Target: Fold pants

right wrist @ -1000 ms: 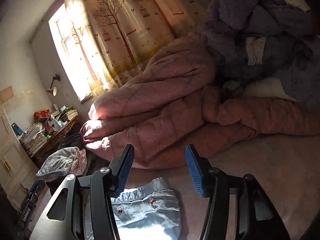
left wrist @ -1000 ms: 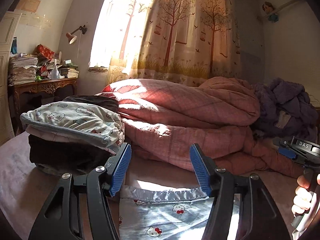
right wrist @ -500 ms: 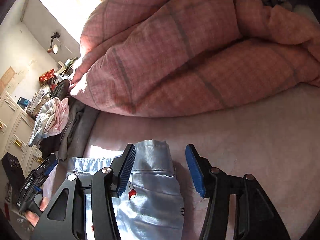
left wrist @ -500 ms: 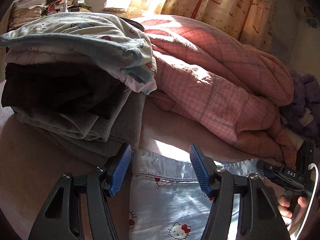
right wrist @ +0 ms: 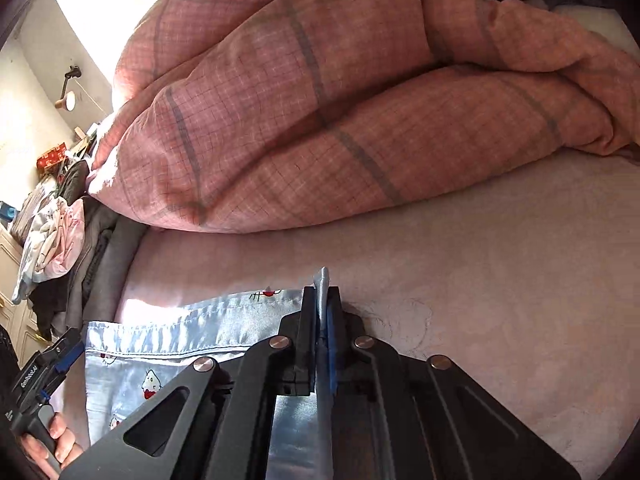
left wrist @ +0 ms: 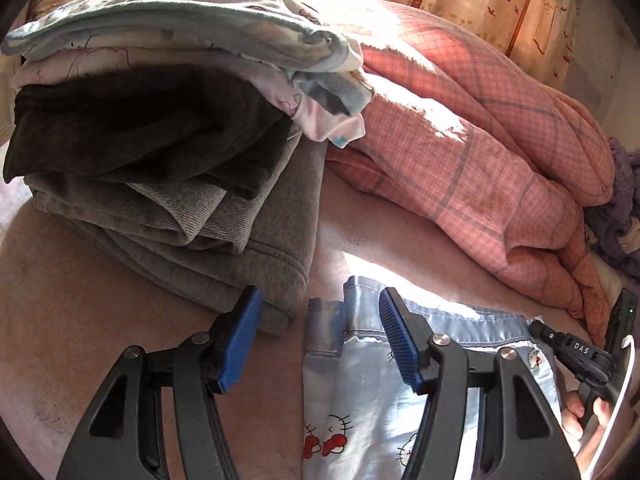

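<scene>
Right wrist: right claw (right wrist: 322, 320) pinches glossy satin pants (right wrist: 168, 360); left claw (left wrist: 316, 344) gapes over their hem.

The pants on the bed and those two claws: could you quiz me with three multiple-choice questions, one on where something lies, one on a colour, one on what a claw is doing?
1. Where is the stack of folded clothes?
A. Left of the light blue pants, on the bed
B. On the pink quilt
C. On the floor

2. What colour are the left claw pads?
A. Red
B. Blue
C. White

3. What is the right claw doing?
A. Standing wide open
B. Holding a book
C. Pinching the pants' waistband

Answers: 1 A, the stack sits beside the pants' left edge. 2 B, both pads are blue. 3 C, blue fabric sticks out between its closed fingers.
</scene>
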Available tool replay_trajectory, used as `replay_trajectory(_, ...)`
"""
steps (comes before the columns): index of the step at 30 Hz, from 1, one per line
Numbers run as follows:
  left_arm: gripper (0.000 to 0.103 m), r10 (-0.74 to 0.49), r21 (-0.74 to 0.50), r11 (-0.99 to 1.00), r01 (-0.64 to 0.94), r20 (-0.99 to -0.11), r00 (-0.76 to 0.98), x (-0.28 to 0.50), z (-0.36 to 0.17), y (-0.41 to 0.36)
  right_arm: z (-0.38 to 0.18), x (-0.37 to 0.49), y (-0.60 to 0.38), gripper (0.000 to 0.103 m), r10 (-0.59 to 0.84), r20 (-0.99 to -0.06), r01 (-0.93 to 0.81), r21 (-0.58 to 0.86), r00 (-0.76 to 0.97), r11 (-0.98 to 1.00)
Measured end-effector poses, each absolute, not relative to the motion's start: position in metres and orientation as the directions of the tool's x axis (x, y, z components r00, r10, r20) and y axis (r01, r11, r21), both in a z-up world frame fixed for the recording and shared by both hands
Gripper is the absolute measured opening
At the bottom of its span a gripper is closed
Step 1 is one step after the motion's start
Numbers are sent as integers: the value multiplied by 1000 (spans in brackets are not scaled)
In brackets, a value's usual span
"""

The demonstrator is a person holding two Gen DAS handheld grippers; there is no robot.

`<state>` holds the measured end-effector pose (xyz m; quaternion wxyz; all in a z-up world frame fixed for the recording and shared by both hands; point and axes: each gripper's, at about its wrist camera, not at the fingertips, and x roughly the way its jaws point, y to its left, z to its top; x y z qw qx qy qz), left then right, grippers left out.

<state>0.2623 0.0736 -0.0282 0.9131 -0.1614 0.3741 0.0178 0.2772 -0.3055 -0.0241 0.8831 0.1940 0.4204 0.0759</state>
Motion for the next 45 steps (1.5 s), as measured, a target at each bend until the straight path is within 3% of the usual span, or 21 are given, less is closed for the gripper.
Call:
replay_trajectory(2, 59, -117, -298, 944, -142, -705, 699, 264, -32, 74, -25, 279, -305, 6, 331, -711, 9, 428, 621, 903)
replay_trajectory(4, 59, -136, -311, 940, -140, -718, 683, 265, -36, 76, -23, 278, -306, 23, 358, -703, -10, 447, 615, 895)
replay_trajectory(5, 59, -138, -308, 941, -136, -722, 678, 267, -36, 75, -20, 276, -307, 41, 360, -693, -13, 452, 624, 892)
replay_trajectory(6, 59, -141, -305, 943, -131, -725, 674, 267, -36, 75, -18, 272, -312, 53, 346, -686, -5, 447, 640, 894)
replay_trajectory(8, 57, -169, -322, 940, -111, -725, 668, 267, -38, 74, -13, 268, -318, 53, 340, -671, -2, 450, 659, 893)
replay_trajectory(11, 40, -278, -403, 914, -49, -709, 648, 268, -38, 74, -14, 269, -328, 53, 391, -669, -7, 500, 632, 866)
replay_trajectory(13, 40, -336, -444, 896, -24, -712, 616, 270, -43, 72, -20, 271, -329, 53, 449, -672, -32, 536, 588, 844)
replay_trajectory(17, 40, -216, -349, 930, -113, -770, 600, 271, -49, 72, -25, 273, -321, 53, 487, -682, -55, 550, 546, 833)
replay_trajectory(20, 43, -249, -393, 912, -115, -754, 608, 267, -47, 78, -23, 273, -318, 53, 475, -684, -52, 541, 553, 839)
replay_trajectory(26, 46, -232, -358, 926, -118, -789, 569, 278, -59, 69, -22, 270, -319, 53, 475, -698, -67, 526, 536, 848)
replay_trajectory(28, 39, -209, -334, 935, -116, -787, 581, 281, -58, 66, -27, 275, -318, 53, 499, -690, -76, 545, 525, 835)
replay_trajectory(30, 8, -181, -292, 951, -101, -791, 584, 283, -59, 63, -29, 277, -317, 53, 522, -675, -96, 562, 522, 822)
replay_trajectory(31, 5, -192, -289, 954, -79, -791, 581, 285, -60, 59, -31, 278, -317, 53, 545, -654, -112, 582, 524, 806)
replay_trajectory(35, 4, -137, -200, 979, -37, -785, 604, 292, -59, 41, -43, 286, -327, 34, 621, -583, -105, 679, 523, 726)
replay_trajectory(36, 4, -131, -193, 980, -39, -787, 603, 293, -59, 39, -43, 286, -327, 16, 631, -574, -111, 688, 522, 718)
replay_trajectory(37, 4, -133, -196, 980, -41, -787, 603, 295, -58, 39, -43, 286, -326, 5, 636, -574, -114, 690, 515, 715)
replay_trajectory(40, 4, -121, -180, 983, -37, -788, 604, 298, -48, 33, -34, 280, -322, 3, 576, -596, -114, 633, 559, 766)
replay_trajectory(45, 4, -99, -86, 995, 51, -751, 653, 301, -7, 3, 3, 262, -330, 3, 491, -540, -135, 567, 684, 812)
